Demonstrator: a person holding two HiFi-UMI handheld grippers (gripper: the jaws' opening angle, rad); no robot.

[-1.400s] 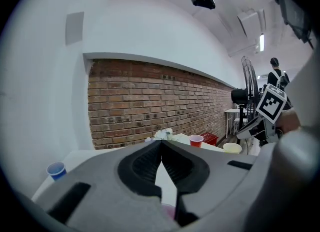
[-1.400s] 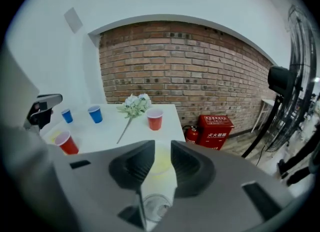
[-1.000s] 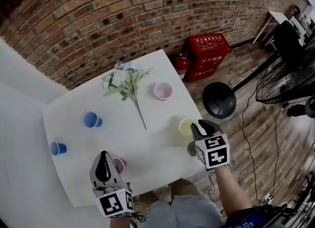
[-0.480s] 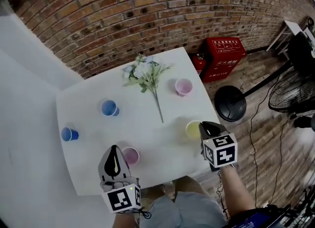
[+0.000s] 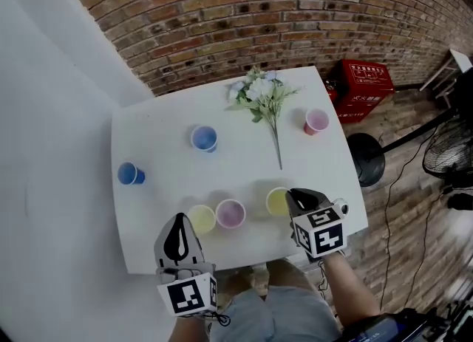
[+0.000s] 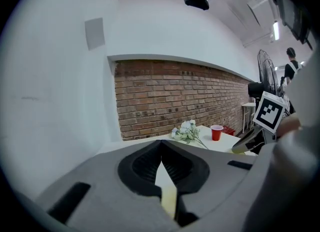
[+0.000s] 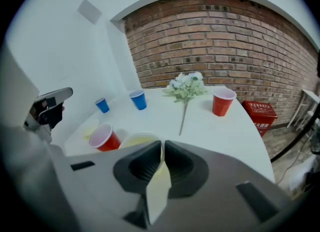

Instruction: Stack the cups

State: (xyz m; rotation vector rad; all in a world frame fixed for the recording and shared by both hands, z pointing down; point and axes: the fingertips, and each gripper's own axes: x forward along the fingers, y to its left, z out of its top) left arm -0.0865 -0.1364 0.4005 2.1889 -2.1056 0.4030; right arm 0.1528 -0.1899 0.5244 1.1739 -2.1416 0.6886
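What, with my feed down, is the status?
Right gripper just closed on right yellow cup. Left gripper shut on left yellow cup. Red cup sits between them.

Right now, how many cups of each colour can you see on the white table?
Blue plastic cups: 2
Red plastic cups: 2
Yellow plastic cups: 2
Total: 6 cups
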